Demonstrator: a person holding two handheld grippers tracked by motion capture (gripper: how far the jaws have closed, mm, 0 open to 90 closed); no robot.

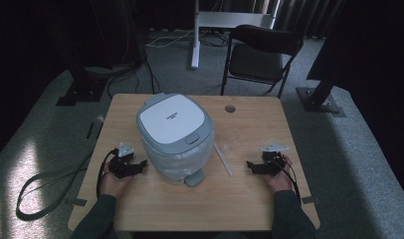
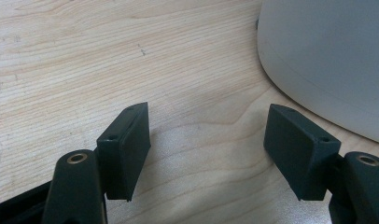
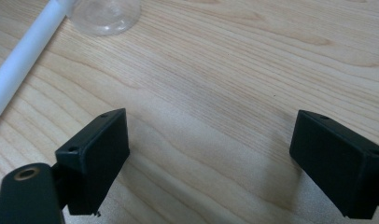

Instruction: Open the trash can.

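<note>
A white and grey lidded bin [image 1: 175,137] with a plastic liner and a foot pedal [image 1: 194,178] stands on the wooden table [image 1: 250,199], left of centre. My left gripper [image 1: 140,164] rests on the table just left of the bin, open, nothing between its jaws. In the left gripper view the bin wall [image 2: 327,60] curves past the upper right, beyond the left gripper [image 2: 208,149]. My right gripper [image 1: 250,167] lies on the right part of the table, open and empty. Its own view has the right gripper [image 3: 211,154] over bare wood.
A white rod [image 1: 222,158] lies on the table between bin and right gripper; the same rod [image 3: 24,60] shows beside a clear plastic piece [image 3: 106,16]. A cable hole [image 1: 230,108] is near the far edge. A black folding chair [image 1: 259,57] stands behind the table.
</note>
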